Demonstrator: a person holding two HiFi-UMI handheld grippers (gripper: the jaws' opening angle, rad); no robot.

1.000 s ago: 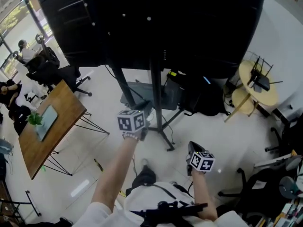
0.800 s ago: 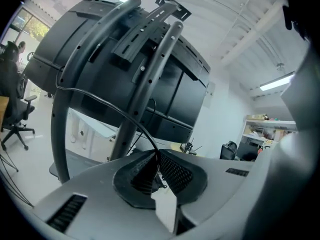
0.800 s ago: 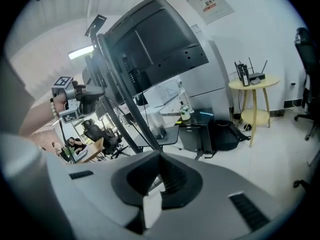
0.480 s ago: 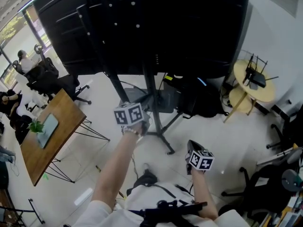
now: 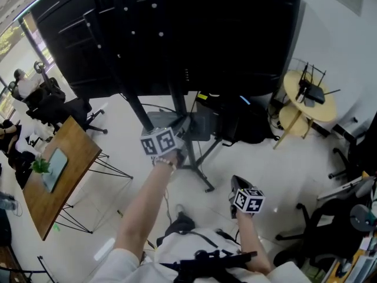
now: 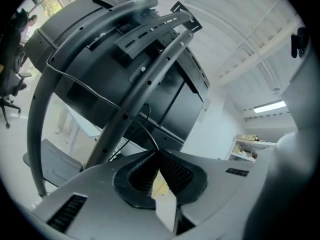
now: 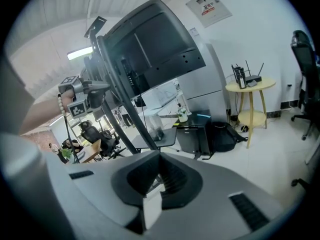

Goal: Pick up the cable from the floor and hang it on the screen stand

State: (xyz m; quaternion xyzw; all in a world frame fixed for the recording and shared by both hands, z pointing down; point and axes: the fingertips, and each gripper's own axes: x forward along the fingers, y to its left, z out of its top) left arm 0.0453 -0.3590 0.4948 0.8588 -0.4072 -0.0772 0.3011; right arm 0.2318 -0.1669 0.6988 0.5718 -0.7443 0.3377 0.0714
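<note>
Jaws shut: left gripper (image 6: 158, 153) on one cable (image 6: 150, 136), right gripper (image 7: 159, 155) empty.

No word or number can be read anywhere. A white notice (image 7: 207, 7) hangs on the wall (image 7: 260, 39), with a red mark at its top and lines of print below that are too small to make out; in the head view the same kind of sheet at the upper right edge is just as unreadable. The left cube (image 5: 159, 142) on the left gripper (image 6: 157, 153) and the right cube (image 5: 248, 200) on the right gripper (image 7: 159, 156) carry black-and-white square markers, patterns and not letters
</note>
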